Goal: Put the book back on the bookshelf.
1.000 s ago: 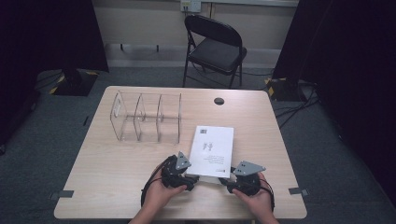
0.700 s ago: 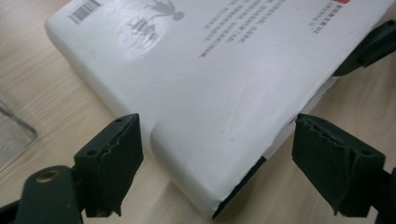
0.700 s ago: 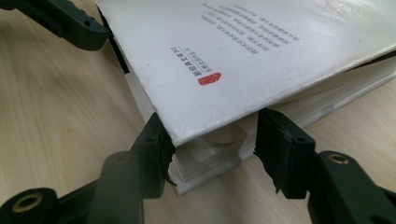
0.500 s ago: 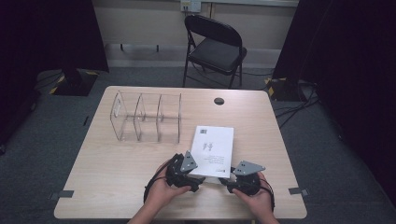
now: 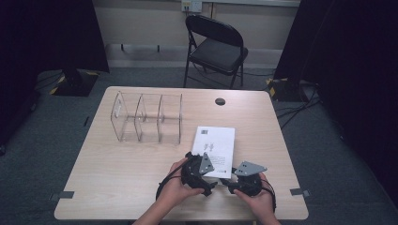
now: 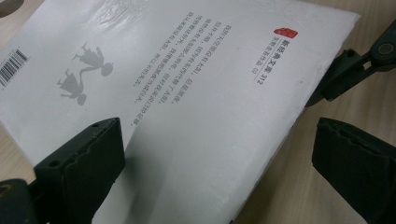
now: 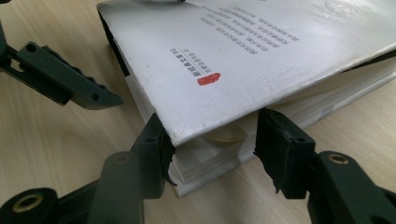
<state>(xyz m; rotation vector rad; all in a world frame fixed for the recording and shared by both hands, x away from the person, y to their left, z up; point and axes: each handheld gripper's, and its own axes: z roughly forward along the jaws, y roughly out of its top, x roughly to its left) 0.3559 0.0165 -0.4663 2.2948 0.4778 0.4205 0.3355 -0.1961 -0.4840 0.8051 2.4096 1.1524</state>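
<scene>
While the white paperback book [image 5: 215,149] with grey figures and a small red seal on its cover lies flat on the pale wooden desk [image 5: 117,173], its near corner sits between the jaws of the right tool [image 7: 212,140], one jaw against the page block on each side of that corner; whether they press is hard to tell. From that corner the cover curls up a little off the pages. The left tool [image 6: 212,158] hangs over the book's near-left edge with its jaws spread wide, having just been opening; one jaw stands above the cover, the other beyond the book's edge over bare wood, and neither pad touches it. In the high view both tools are close together at the desk's near edge, held in the person's hands. Left of the book the desk is bare wood out to its edge. Farther back and to the left stands a clear plastic three-bay rack [image 5: 149,117], well apart from the book. A black folding chair [image 5: 216,44] stands beyond the far edge.
</scene>
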